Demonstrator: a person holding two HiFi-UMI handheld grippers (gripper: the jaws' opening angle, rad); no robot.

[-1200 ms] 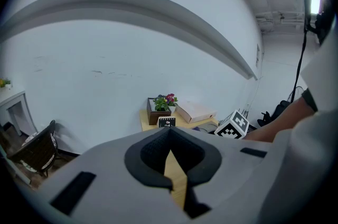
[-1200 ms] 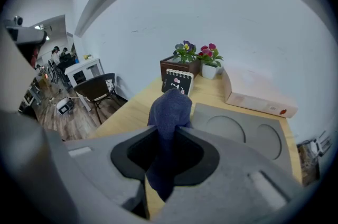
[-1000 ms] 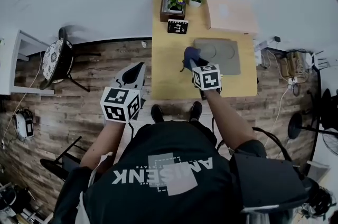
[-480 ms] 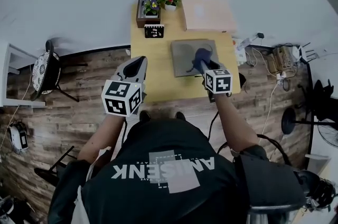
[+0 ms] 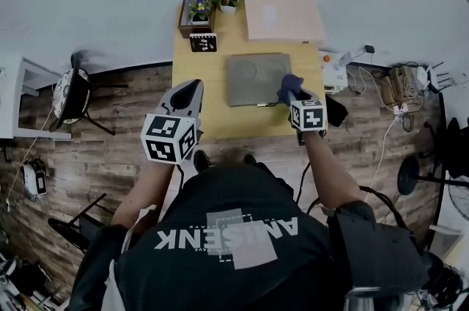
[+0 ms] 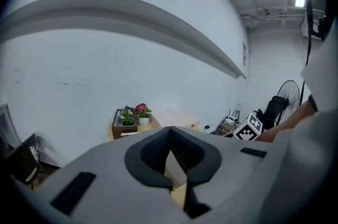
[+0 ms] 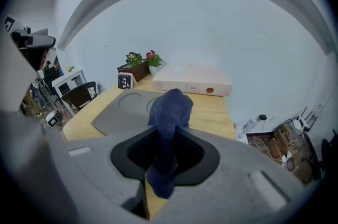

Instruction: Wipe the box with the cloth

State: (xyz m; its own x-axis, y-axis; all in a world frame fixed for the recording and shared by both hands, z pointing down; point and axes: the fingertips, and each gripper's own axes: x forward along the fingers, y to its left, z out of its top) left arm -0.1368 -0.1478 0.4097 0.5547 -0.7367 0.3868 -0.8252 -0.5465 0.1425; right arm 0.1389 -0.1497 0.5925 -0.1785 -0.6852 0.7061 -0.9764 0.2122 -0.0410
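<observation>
Right gripper view: right hand-held gripper (image 7: pixel 166 133) pinches the cloth (image 7: pixel 171 106); left hand-held gripper (image 6: pixel 169 136) is closed and empty. The cloth should probably land flat on the box (image 7: pixel 193 80).

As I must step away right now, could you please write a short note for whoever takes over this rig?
Left gripper: fingers shut, empty, at the table's near left edge.
Right gripper: shut on the blue cloth, above the grey mat's near right corner.
Box: at the table's far right, apart from the cloth.
Done: cloth in hand.
Left: reach the box and wipe it.
</observation>
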